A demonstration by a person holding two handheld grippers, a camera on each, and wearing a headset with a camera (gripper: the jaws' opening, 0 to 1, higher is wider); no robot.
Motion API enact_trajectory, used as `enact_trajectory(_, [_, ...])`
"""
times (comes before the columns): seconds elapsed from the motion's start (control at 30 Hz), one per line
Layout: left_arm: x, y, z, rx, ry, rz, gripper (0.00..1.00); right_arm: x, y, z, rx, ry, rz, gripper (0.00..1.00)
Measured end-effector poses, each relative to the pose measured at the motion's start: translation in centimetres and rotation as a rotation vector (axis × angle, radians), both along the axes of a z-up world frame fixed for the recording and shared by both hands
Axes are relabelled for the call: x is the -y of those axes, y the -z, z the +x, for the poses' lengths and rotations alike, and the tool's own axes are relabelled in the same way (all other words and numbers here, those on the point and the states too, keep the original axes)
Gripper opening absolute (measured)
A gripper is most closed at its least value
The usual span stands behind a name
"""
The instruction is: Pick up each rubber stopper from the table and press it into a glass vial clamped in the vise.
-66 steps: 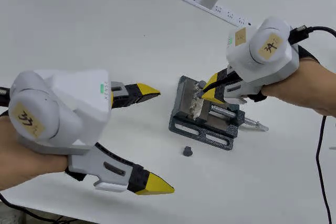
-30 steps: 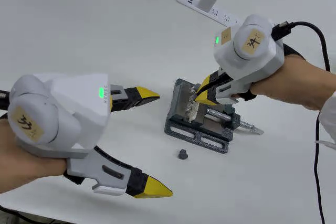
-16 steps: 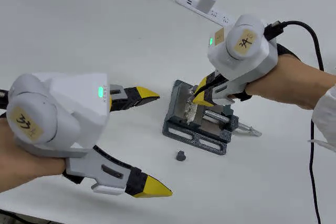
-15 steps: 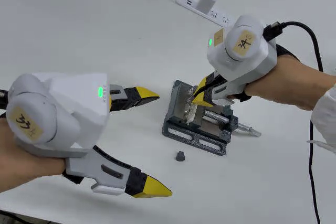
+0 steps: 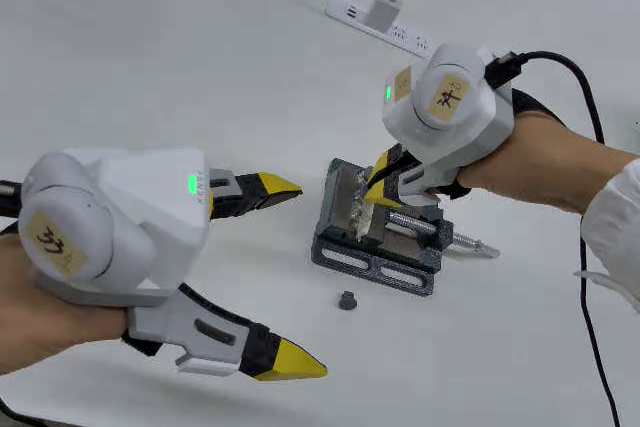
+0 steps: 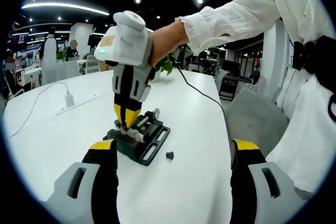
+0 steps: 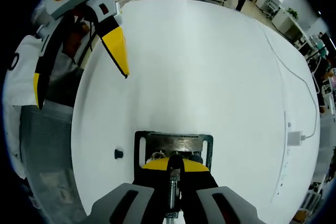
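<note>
Head view shows one dark rubber stopper (image 5: 347, 301) lying loose on the white tabletop (image 5: 150, 67), just in front of the vise (image 5: 375, 259) but not touching it. Glass vials (image 5: 360, 209) sit clamped between the vise's plates; how many I cannot tell. The right gripper (image 5: 377, 181) points down at them with its yellow fingers closed together, and whether anything is pinched between the tips cannot be told. The left gripper (image 5: 300, 277) hovers well left of the vise, its fingers spread wide and holding nothing. A power strip (image 5: 410, 37) lies at the far side of the tabletop.
</note>
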State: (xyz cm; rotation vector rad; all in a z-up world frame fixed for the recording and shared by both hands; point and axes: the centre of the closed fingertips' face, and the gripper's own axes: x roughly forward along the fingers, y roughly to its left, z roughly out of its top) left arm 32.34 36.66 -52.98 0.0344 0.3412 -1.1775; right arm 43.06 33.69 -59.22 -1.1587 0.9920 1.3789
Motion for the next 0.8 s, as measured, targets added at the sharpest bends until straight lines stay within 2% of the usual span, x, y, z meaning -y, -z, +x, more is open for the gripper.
enact_trajectory(0.1, [-0.1,0.0,-0.3,0.002,0.005,0.011,0.88,0.1,-0.1,0.2,-0.009,0.029,0.026,0.03])
enact_trajectory(0.23, [-0.3,0.0,-0.5,-0.001,0.004,0.021,0.87,0.4,0.0,0.3,0.0,0.024,0.059,0.03])
enact_trajectory(0.43, [-0.1,-0.1,-0.9,-0.005,0.012,0.029,0.87,0.4,0.2,0.8,-0.006,0.057,0.094,0.02])
enact_trajectory(0.8, [-0.2,-0.3,-1.2,-0.005,0.019,0.042,0.86,0.2,-0.2,0.2,-0.004,0.103,0.156,0.02])
